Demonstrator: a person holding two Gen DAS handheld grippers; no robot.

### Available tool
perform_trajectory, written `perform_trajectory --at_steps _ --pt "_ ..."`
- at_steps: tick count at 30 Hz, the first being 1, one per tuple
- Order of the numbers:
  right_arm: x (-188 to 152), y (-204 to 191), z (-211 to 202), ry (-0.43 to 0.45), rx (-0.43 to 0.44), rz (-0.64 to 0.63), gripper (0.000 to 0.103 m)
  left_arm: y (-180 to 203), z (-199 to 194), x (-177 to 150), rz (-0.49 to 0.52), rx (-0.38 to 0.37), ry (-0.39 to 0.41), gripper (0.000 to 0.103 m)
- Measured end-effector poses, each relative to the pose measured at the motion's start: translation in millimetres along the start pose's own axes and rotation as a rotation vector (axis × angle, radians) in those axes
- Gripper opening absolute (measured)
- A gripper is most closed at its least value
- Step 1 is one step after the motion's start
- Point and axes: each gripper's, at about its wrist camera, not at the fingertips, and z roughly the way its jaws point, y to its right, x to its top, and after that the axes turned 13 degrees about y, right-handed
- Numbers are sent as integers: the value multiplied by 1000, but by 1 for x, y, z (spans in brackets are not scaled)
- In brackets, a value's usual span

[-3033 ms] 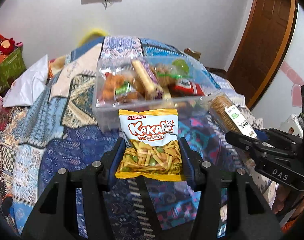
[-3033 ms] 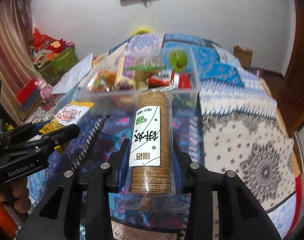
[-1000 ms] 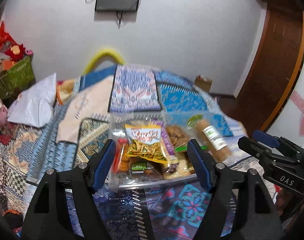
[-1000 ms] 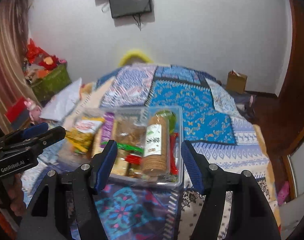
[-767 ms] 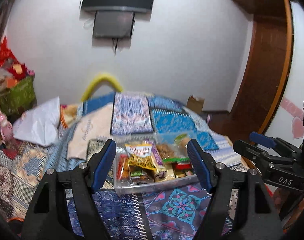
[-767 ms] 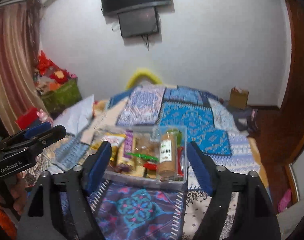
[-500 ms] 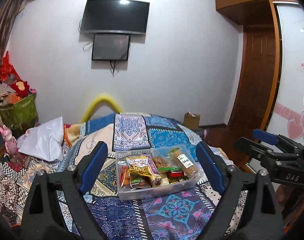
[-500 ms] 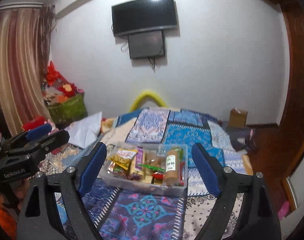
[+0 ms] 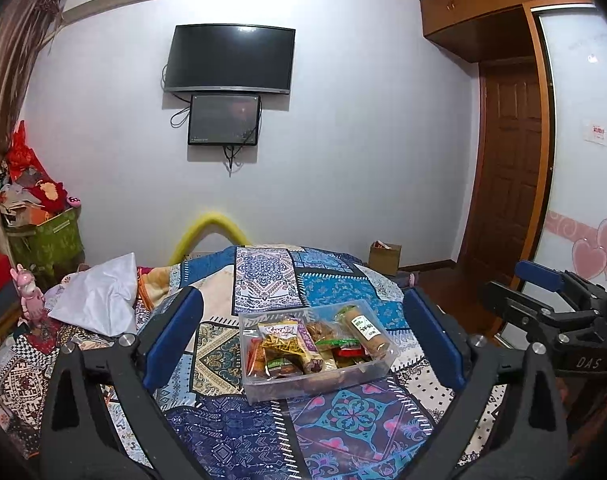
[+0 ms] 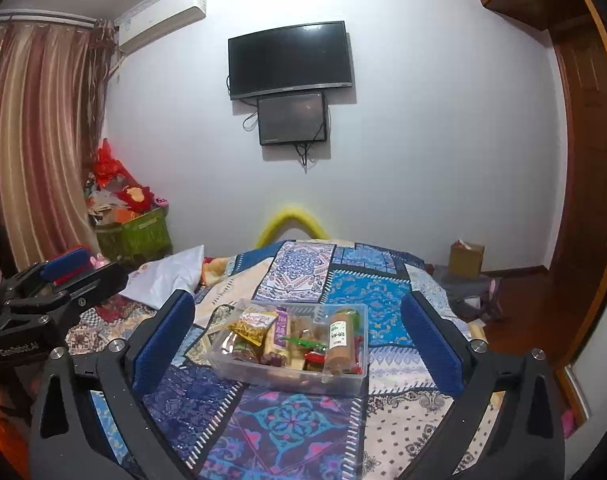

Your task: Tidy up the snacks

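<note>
A clear plastic box sits on the patterned bedspread, packed with several snacks. Among them lie a yellow chip bag on the left and a brown biscuit roll on the right. My left gripper hangs back from the box and above it. Its jaws are opening, with nothing between them. My right gripper stands the same way, its jaws opening around nothing. Each gripper also shows at the edge of the other's view.
The bedspread covers a bed. A white bag and a pink toy lie at its left. A green basket stands by the curtain. A cardboard box and a wooden door are at the right.
Both grippers have pulled back and up from the box, so it looks smaller. Their jaws have spread wider. The chip bag and the biscuit roll, held earlier, now lie in the box.
</note>
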Motion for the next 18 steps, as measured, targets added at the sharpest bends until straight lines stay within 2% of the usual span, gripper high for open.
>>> perform_trajectory --at_steps 18 --pt "-3 -2 -6 -8 -2 -1 103 5 1 -7 4 -15 -23 101"
